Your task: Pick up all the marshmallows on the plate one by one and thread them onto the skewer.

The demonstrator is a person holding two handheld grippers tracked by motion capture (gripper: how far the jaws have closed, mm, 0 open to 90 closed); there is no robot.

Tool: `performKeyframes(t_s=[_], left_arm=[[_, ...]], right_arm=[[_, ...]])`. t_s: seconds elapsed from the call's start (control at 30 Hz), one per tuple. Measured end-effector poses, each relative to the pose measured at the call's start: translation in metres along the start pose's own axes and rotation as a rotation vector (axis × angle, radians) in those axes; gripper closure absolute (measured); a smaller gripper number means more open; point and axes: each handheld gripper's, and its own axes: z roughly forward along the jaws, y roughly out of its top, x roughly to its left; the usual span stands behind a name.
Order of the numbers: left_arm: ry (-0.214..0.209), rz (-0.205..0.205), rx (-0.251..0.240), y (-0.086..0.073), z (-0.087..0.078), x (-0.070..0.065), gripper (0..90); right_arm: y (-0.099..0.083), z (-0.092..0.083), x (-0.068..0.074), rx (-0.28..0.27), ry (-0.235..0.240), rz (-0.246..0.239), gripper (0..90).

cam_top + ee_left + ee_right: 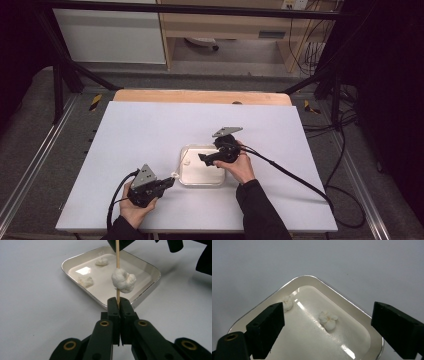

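Three lumpy white puffs (123, 280) — dough, perhaps

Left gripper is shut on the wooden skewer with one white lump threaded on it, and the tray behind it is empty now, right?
Not empty. The tray has two white lumps lying in it, as the left gripper view shows. The rest holds: the left gripper is shut on the skewer with one lump threaded on it.

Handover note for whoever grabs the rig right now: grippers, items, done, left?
Left gripper: shut on the wooden skewer, which stands upright with one white lump threaded on it.
Right gripper: open, empty, over the white tray.
Tray sits mid-table; two loose lumps lie in it, one near the rim, one nearer the middle.
Done: one lump skewered.
Left, probably: pick up the two tray lumps and thread them on.
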Motion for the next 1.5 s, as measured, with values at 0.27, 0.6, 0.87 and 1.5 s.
performKeyframes(t_s=[0.27,0.6,0.87,1.5], left_arm=[[-0.001,-0.001,-0.001,0.000,0.000,0.000,88.4],[-0.003,-0.001,-0.001,0.000,0.000,0.000,88.4],[-0.003,-0.001,-0.001,0.000,0.000,0.000,88.4],[-0.002,0.002,0.001,0.000,0.000,0.000,88.4]], right_arm=[[-0.003,0.015,-0.005,0.061,0.000,-0.008,22.9],[-0.007,0.023,-0.007,0.052,0.011,-0.003,40.2],[-0.009,0.030,-0.010,0.058,0.005,-0.004,49.5],[-0.013,0.031,-0.006,0.053,0.002,-0.059,69.9]])
